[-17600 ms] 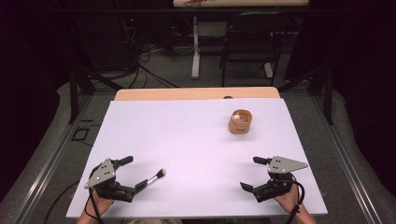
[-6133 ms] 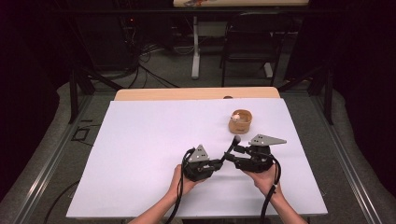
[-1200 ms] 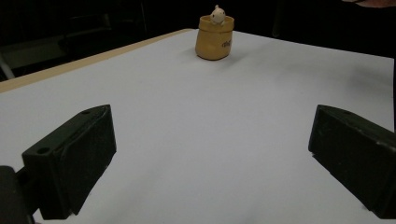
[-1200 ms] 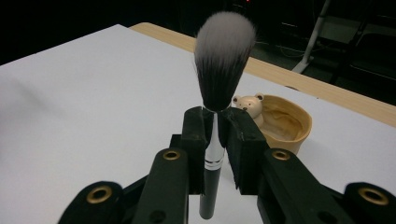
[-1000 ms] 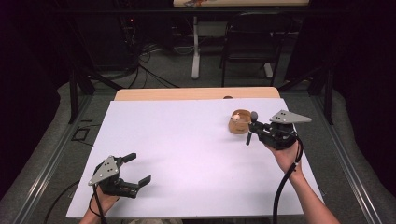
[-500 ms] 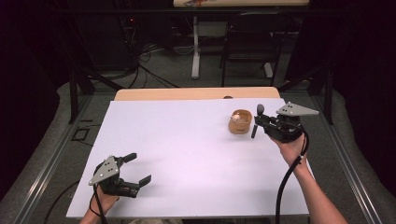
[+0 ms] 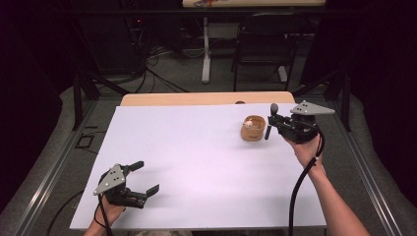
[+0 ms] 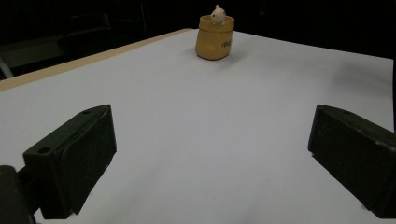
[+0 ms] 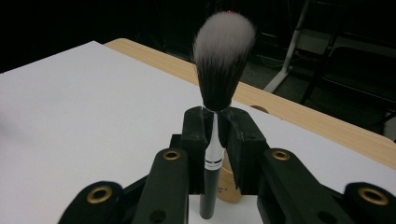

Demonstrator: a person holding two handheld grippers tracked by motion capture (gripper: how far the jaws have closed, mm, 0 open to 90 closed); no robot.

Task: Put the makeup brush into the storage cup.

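— What changed at the white tabletop?

— The right tongs, pinching a black-handled makeup brush upright, have lifted beside the small tan pot, likely to drop it in. The left tongs rest spread, empty.

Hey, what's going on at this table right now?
A person works at a white table with a claw in each hand. The right claw is shut on a black-handled makeup brush with a fluffy white-tipped head, held upright beside a small tan pouch-shaped holder with a little pale figure in it. The left claw sits open near the table's front edge, holding nothing.
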